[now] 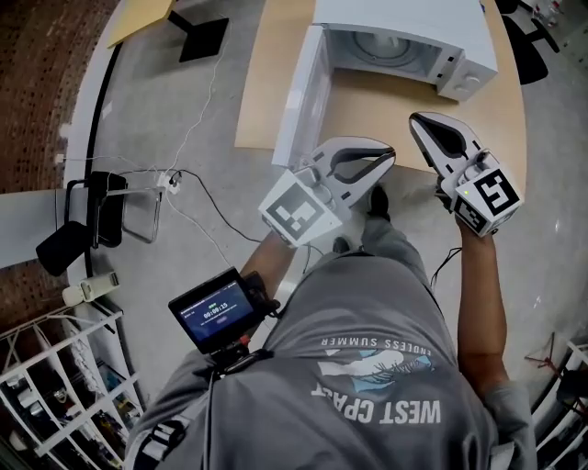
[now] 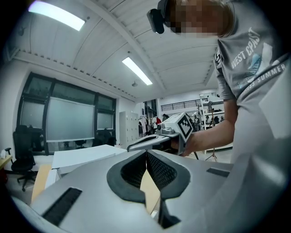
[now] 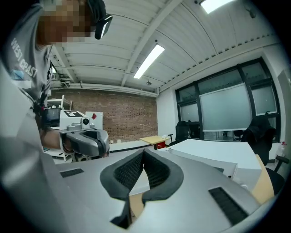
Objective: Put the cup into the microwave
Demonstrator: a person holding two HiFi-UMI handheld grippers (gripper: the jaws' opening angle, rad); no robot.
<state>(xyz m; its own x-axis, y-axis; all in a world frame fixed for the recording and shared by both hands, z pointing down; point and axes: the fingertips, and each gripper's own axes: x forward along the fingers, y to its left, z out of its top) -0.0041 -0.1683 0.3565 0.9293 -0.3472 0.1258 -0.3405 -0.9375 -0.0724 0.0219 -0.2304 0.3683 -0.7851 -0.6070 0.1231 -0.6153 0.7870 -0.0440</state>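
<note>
- Grey shirt (image 1: 386, 367) and chest screen (image 1: 213, 310) fill the near field, and both arms reach out past them.
- We read the left gripper (image 1: 390, 156) as closed on nothing. The right gripper (image 1: 419, 119) is the same: jaws together, empty.
- We see the microwave (image 1: 404, 23) toward the table's (image 1: 262, 92) far edge with its cavity facing us. Its door (image 1: 301, 92) swings out along the left edge, and we judge the left gripper nearer to it.
- We find no cup on the bare table. A pale round shape (image 1: 381, 44) in the cavity may be it or the turntable; we can't tell.
- Both gripper views miss the cavity.
</note>
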